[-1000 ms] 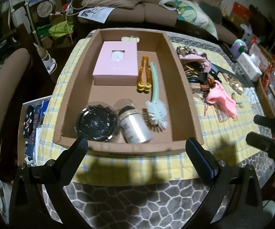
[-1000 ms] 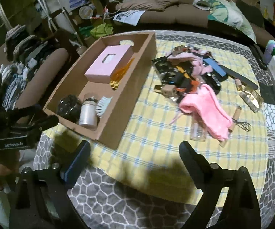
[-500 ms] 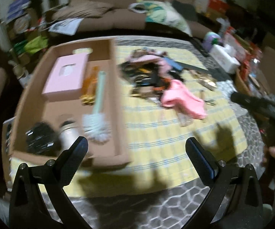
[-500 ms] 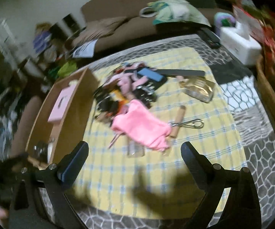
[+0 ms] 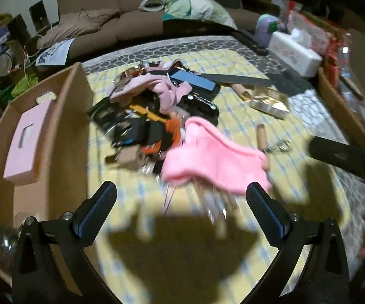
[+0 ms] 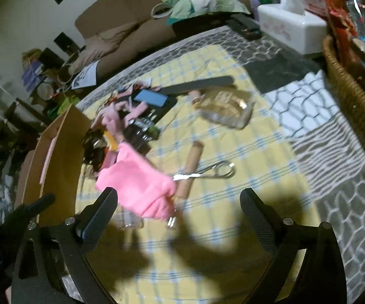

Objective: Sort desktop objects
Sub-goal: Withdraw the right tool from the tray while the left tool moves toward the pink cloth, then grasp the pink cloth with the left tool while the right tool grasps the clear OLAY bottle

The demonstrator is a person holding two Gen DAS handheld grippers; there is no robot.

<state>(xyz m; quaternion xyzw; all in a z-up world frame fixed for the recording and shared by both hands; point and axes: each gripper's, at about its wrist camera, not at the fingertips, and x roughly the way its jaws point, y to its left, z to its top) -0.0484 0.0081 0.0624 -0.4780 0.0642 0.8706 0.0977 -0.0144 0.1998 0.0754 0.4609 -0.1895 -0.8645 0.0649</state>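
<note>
A pink cloth [image 5: 215, 162] [image 6: 136, 185] lies on the yellow checked tablecloth at the near edge of a heap of mixed items [image 5: 154, 106]. A whisk with a wooden handle [image 6: 195, 162] lies just right of the cloth. The cardboard box [image 5: 63, 131] [image 6: 55, 152] stands at the left with a pink box [image 5: 27, 136] inside. My left gripper [image 5: 181, 202] is open and empty, hovering just short of the pink cloth. My right gripper [image 6: 178, 209] is open and empty too, above the cloth's near corner and the whisk.
A clear packet with golden contents [image 6: 228, 109], a long black strip [image 6: 197, 84] and a blue phone-like item [image 6: 150, 98] lie beyond the heap. A white tissue box [image 6: 291, 22] and a wicker basket [image 6: 354, 93] stand at the right. A sofa runs behind the table.
Both grippers have swung right, away from the cardboard box, and moved in over the heap and the pink cloth. Both stayed open and empty.
</note>
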